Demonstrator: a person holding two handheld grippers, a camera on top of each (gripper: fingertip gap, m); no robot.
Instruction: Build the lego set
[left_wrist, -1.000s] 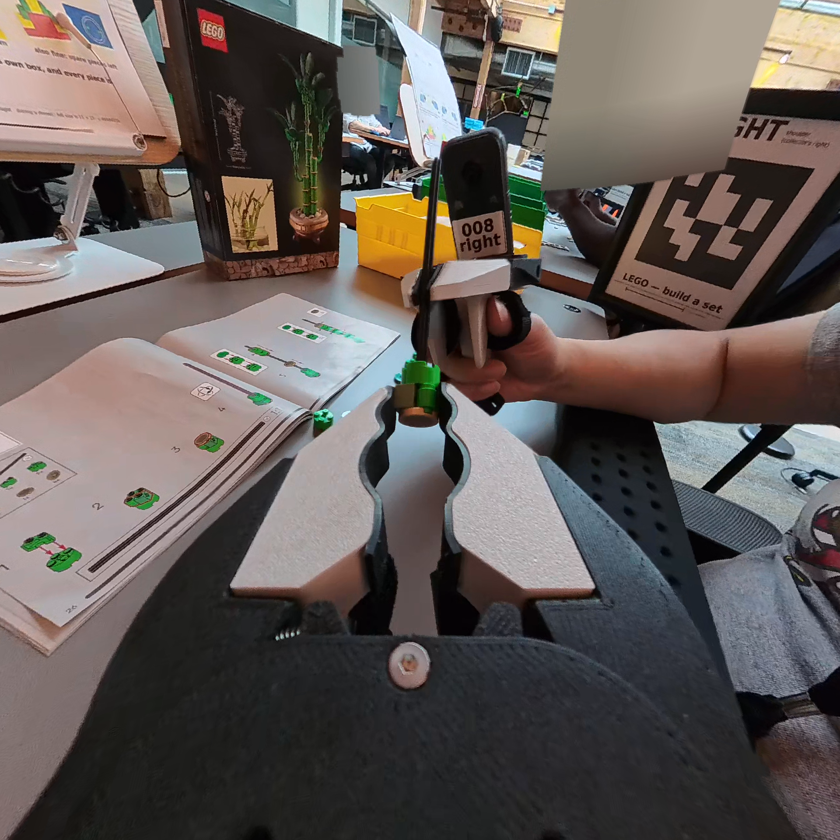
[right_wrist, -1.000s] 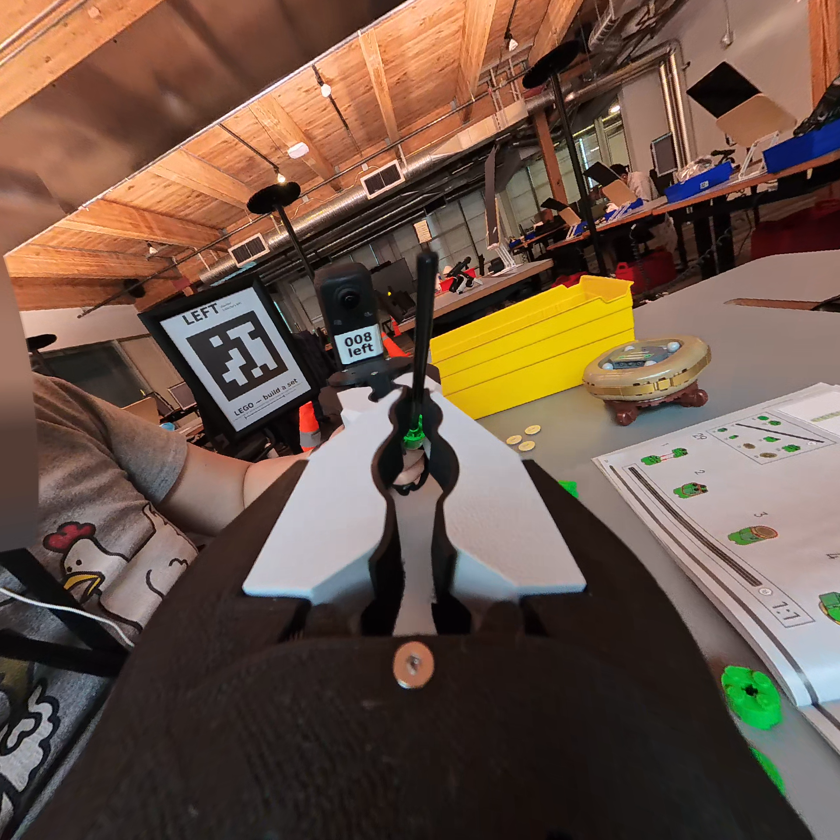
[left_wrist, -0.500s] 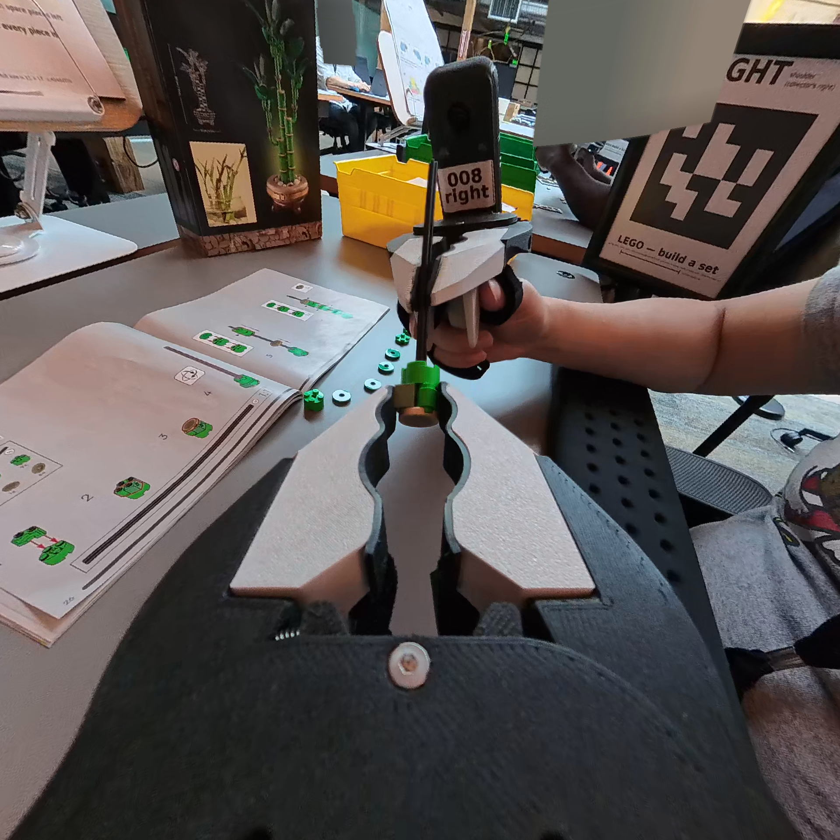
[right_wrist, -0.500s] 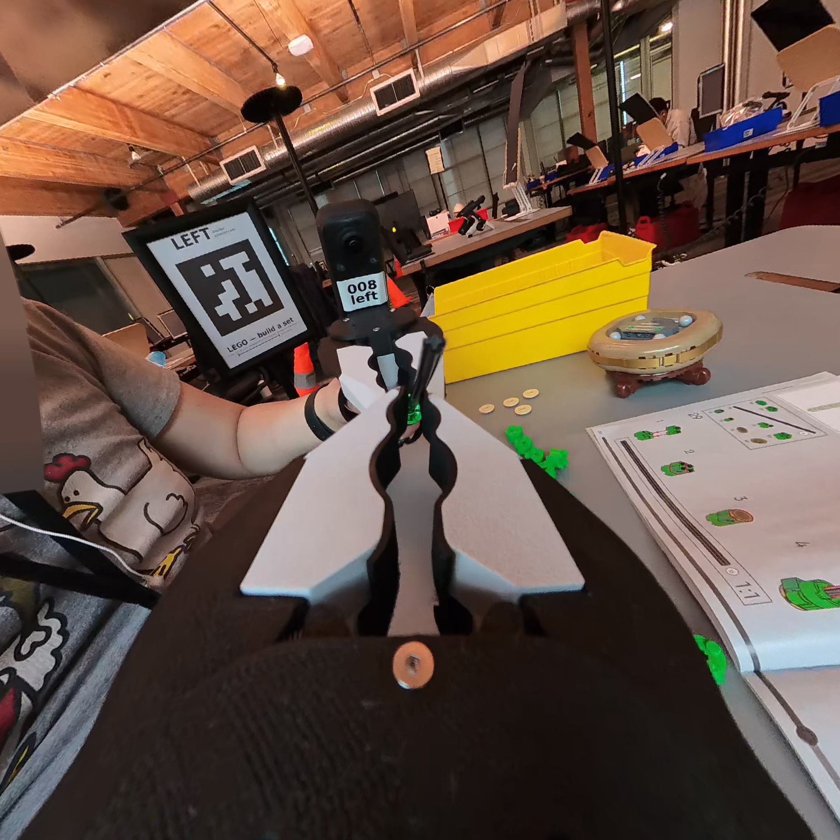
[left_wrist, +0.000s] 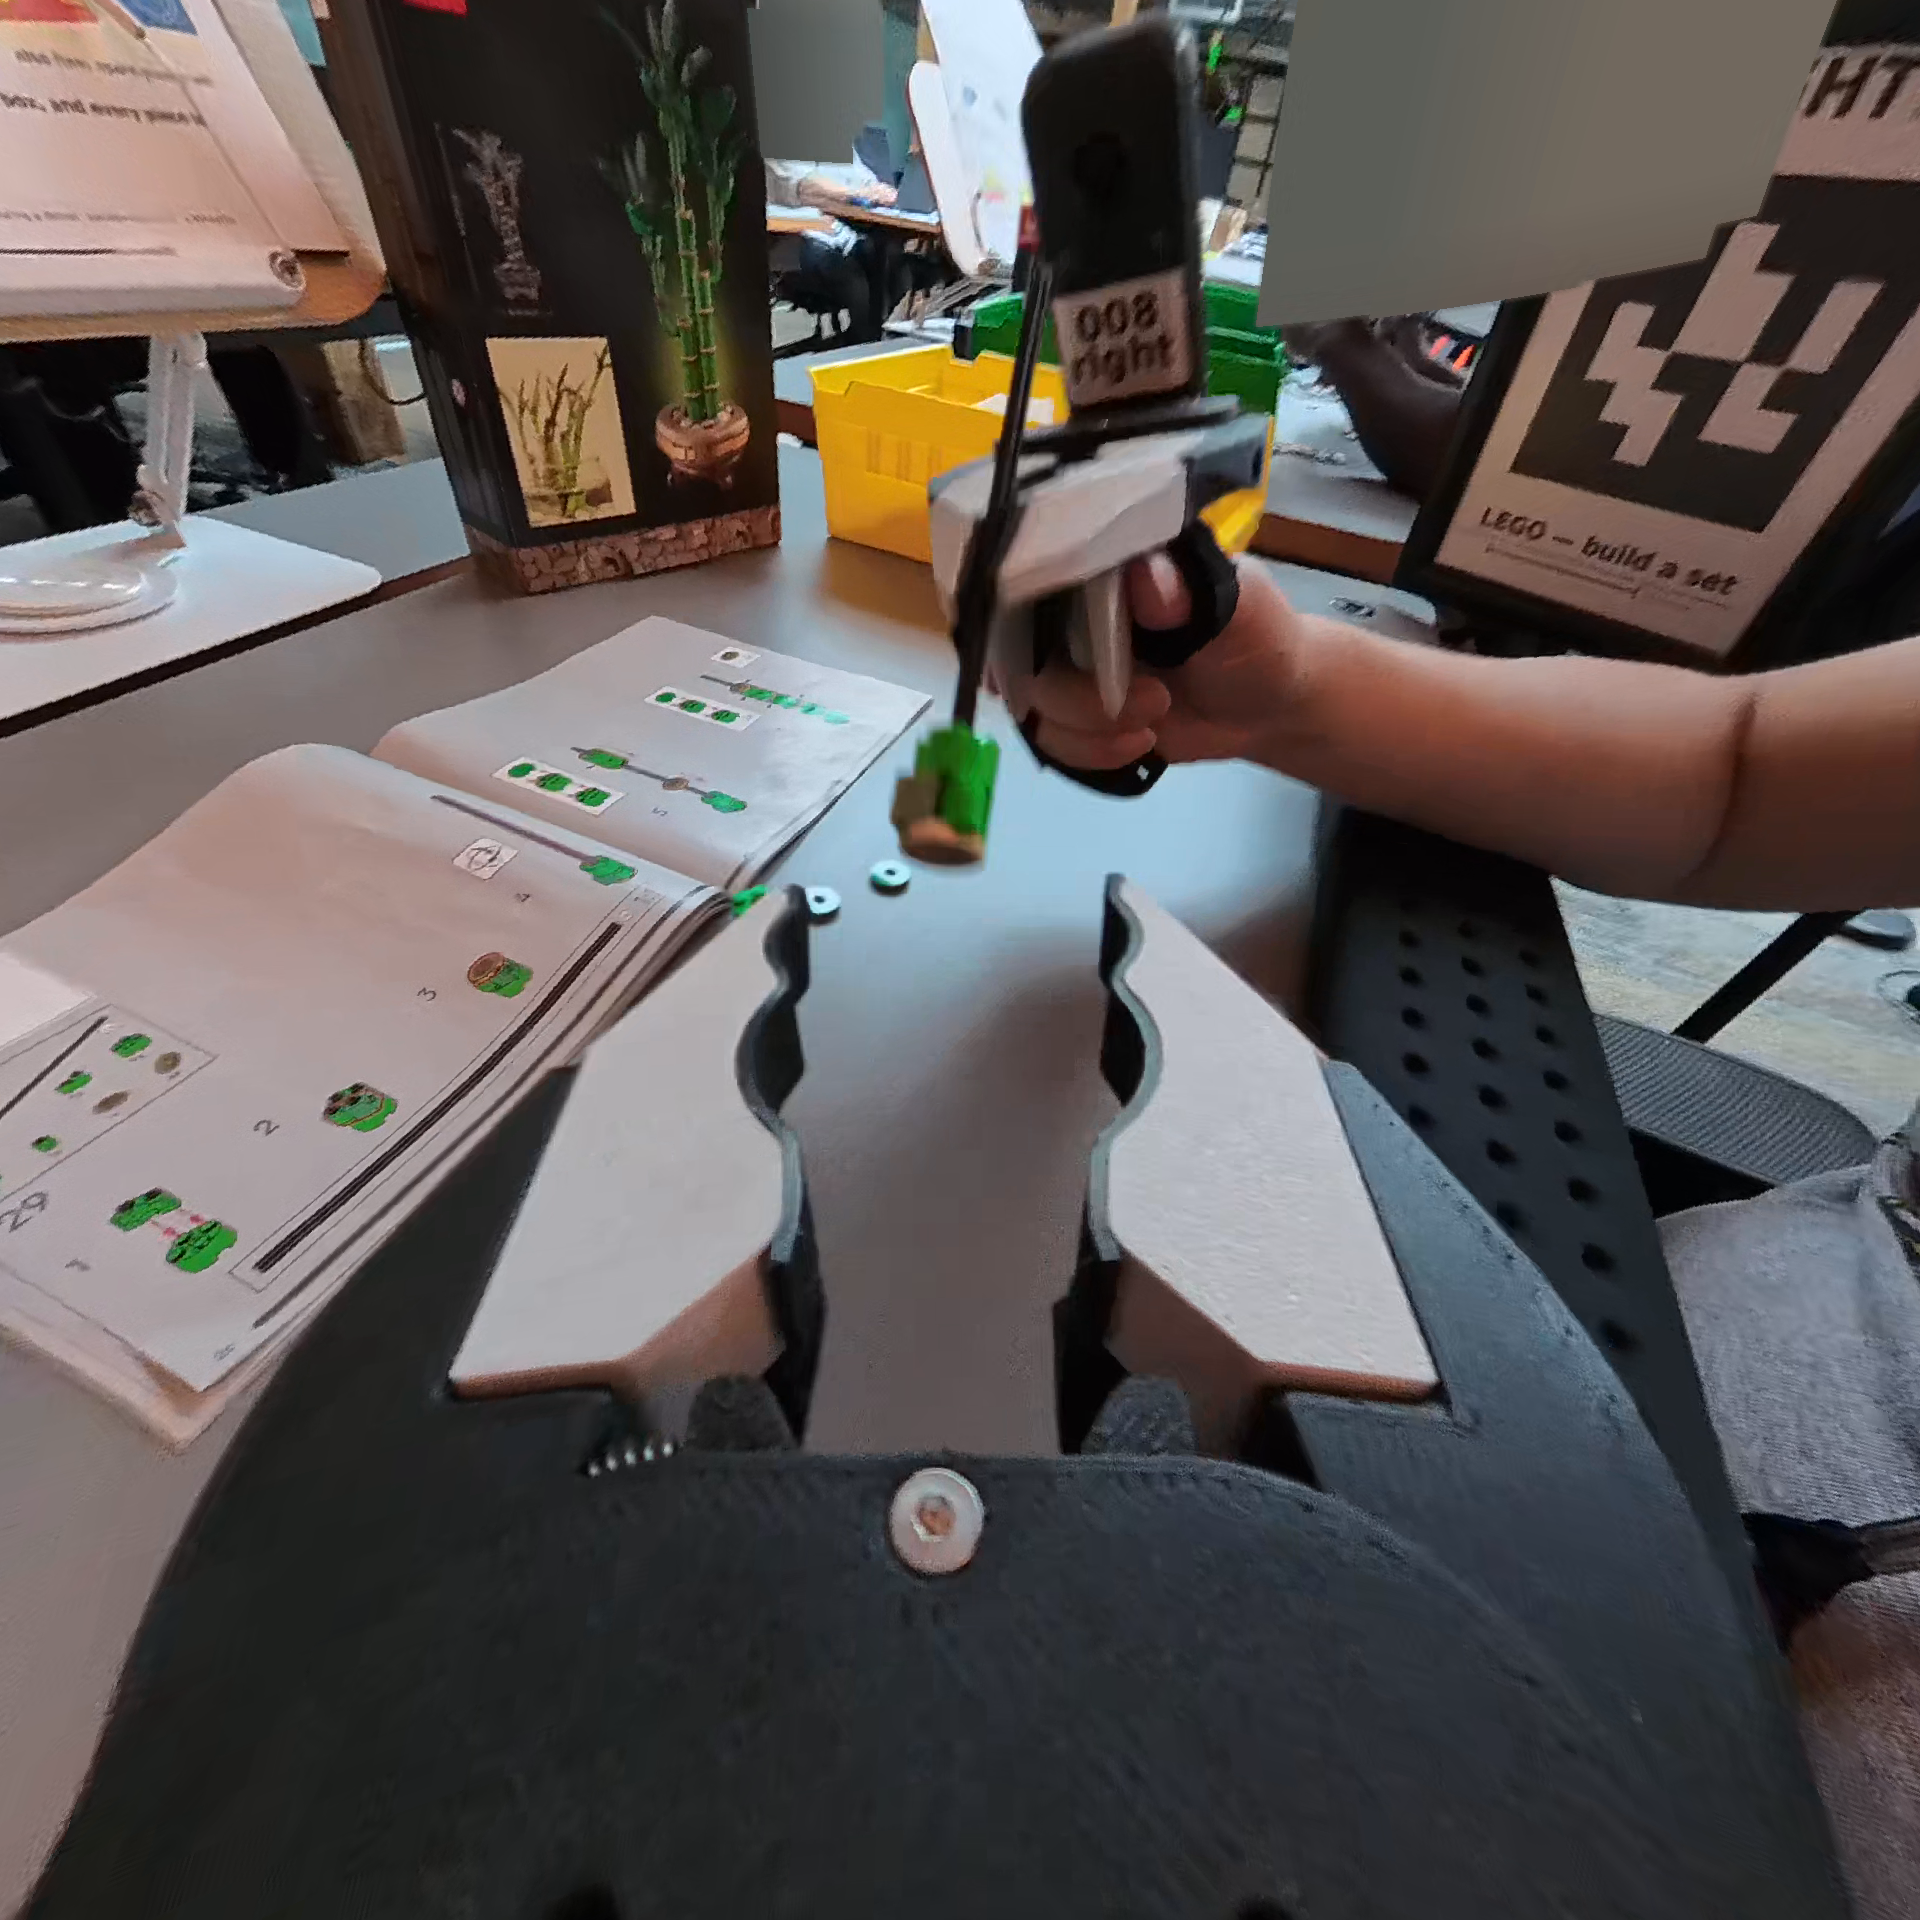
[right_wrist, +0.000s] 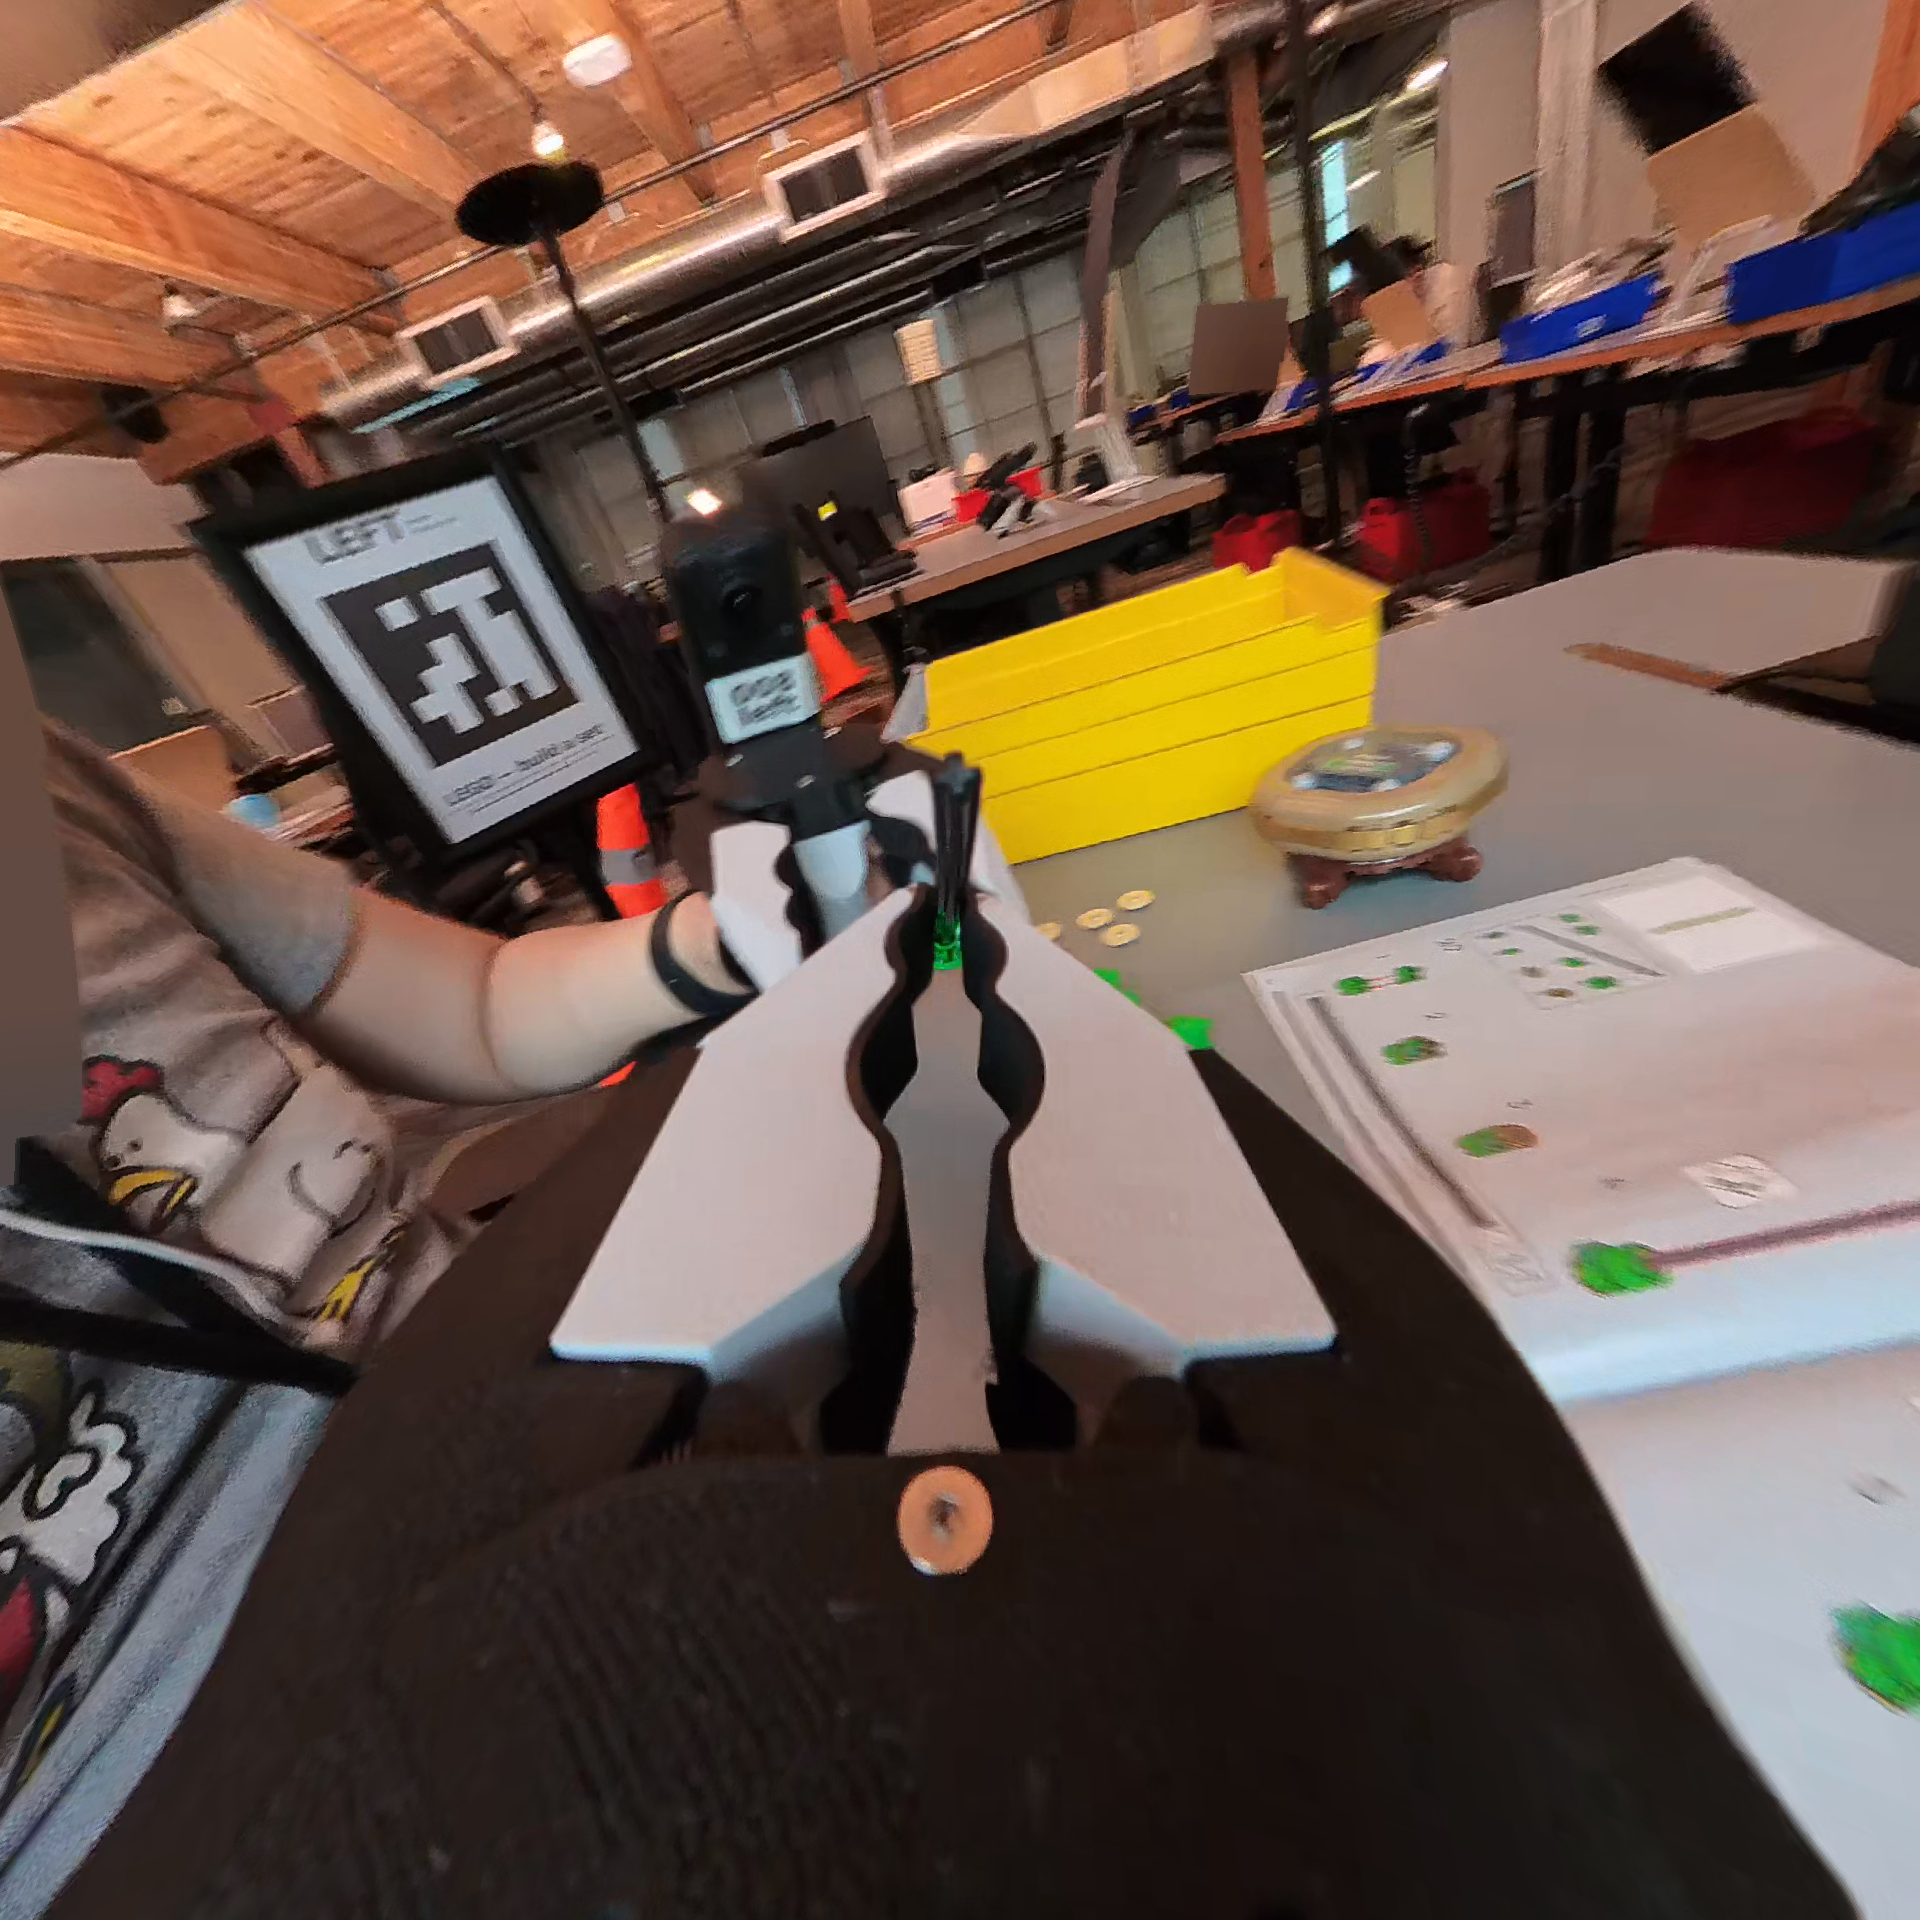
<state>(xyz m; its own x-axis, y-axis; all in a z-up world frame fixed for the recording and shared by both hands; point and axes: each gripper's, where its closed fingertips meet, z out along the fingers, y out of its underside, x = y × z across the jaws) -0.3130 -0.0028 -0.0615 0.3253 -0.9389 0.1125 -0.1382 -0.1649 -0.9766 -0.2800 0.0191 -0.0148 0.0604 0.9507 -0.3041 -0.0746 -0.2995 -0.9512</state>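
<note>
A green-and-tan stacked piece (left_wrist: 945, 795) on a thin black rod (left_wrist: 997, 499) hangs at centre frame, the right gripper (right_wrist: 948, 914) clenched on the rod. Below, the left gripper (left_wrist: 956, 914) stands released, empty, above the table (left_wrist: 956, 1039). An instruction booklet (left_wrist: 416, 966) lies open at left.

A bright green stack (left_wrist: 954, 781) with a tan-gold disc at its lower end is seen at the frame's centre on a thin black rod (left_wrist: 997, 499). The fingers (left_wrist: 1226, 1122) in the lower half are faced in pale beige with black wavy edges on a black body. The bench (left_wrist: 935, 1039) is dark grey. White pages of the booklet (left_wrist: 343, 997) at left are printed with green and gold pieces and black lines. A yellow bin (left_wrist: 894, 457) is shown at upper centre, beside a black box (left_wrist: 582, 260) patterned with green bamboo. A black-and-white blocky marker sign (left_wrist: 1704, 353) is placed at upper right.
</note>
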